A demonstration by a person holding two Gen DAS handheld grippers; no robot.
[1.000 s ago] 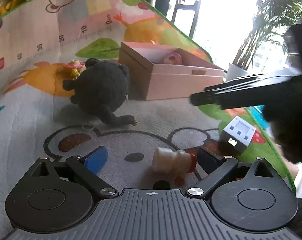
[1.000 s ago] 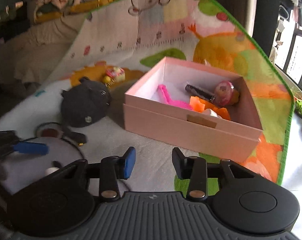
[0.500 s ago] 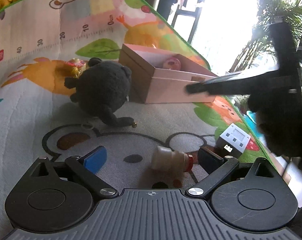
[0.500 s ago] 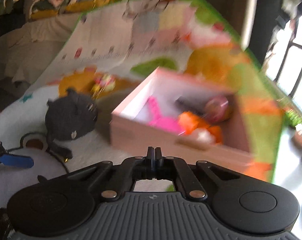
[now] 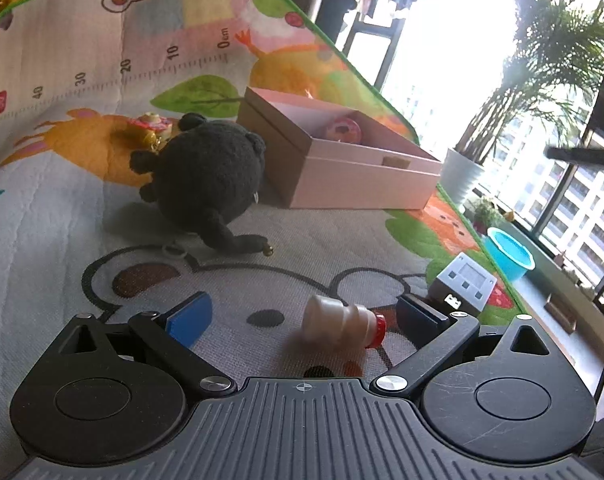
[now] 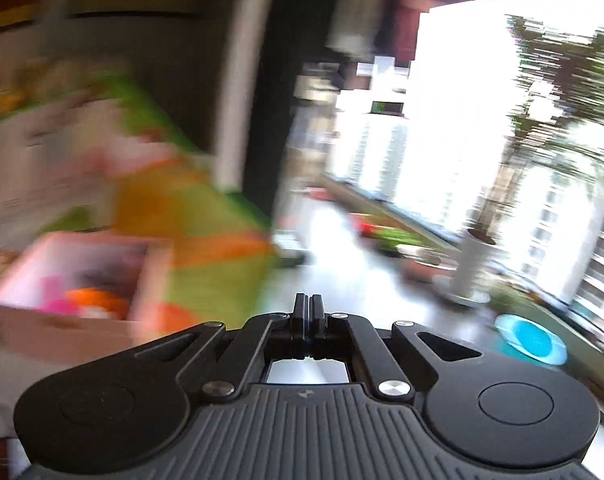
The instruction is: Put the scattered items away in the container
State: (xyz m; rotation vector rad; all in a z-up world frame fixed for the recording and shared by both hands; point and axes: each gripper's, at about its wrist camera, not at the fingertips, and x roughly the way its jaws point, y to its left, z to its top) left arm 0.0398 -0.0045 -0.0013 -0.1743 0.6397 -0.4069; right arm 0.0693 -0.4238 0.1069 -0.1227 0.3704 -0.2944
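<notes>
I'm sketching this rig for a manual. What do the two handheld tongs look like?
Both tongs are black, with a ribbed grey body, two round discs either side and silver pivot screws on angled link arms. The left tongs carry blue pads on the fingers. The right tongs show a thin blue edge between black fingers. No cables or sleeves are clearly visible.

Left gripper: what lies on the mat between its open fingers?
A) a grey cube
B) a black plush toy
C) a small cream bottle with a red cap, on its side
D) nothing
C: the bottle lies on its side on the mat between the spread fingers of the left gripper.
</notes>
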